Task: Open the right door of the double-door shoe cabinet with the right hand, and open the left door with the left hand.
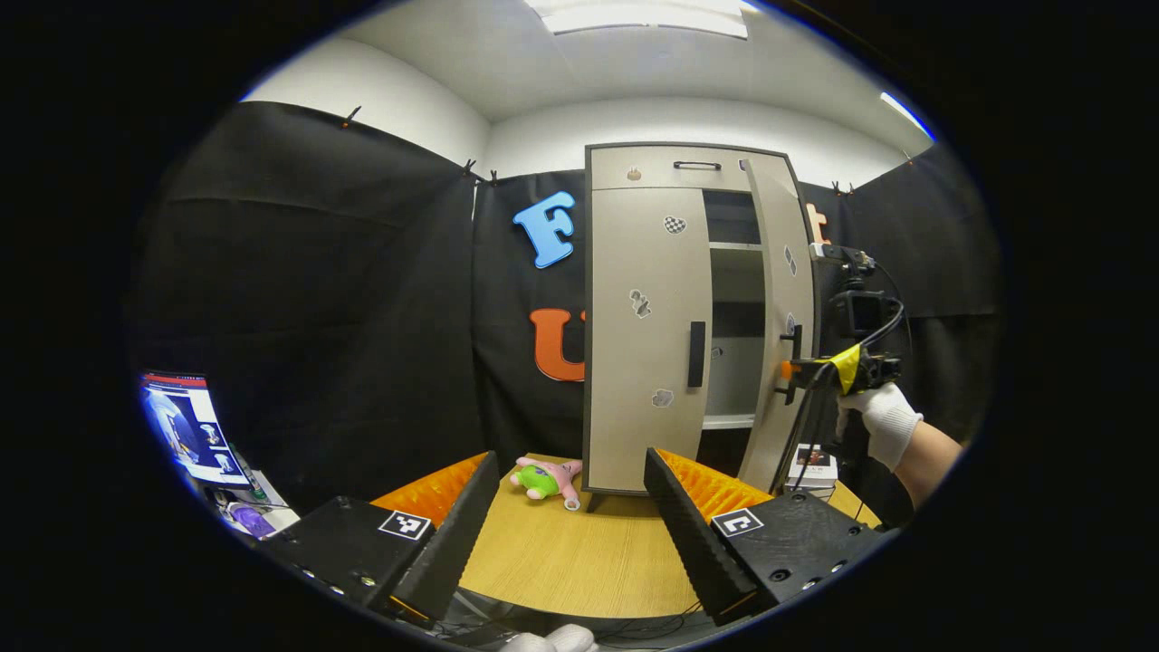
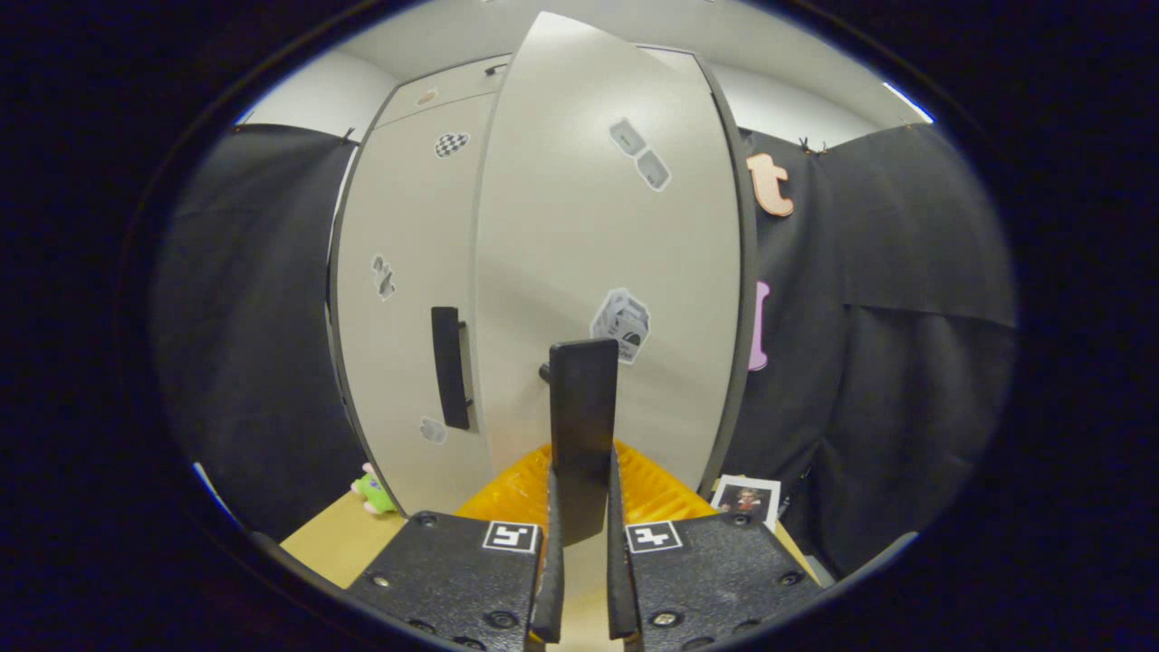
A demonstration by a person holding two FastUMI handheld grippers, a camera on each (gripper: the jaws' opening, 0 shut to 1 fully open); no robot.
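At far edge of light wooden table (image 1: 579, 561), left gripper view: tall beige double-door shoe cabinet (image 1: 634, 326) stands, left door (image 1: 643, 344) closed, right door (image 1: 780, 335) swung partly open. Left gripper (image 1: 570, 507) jaws wide apart, holding nothing. Pink-green plush toy (image 1: 546, 478) beside cabinet base. Gloved hand (image 1: 883, 418) holds right gripper (image 1: 786, 371) at right door's handle.

Right gripper view: right gripper (image 2: 581, 534) jaws clamped on black vertical door handle (image 2: 583, 435) of right door (image 2: 616, 272).
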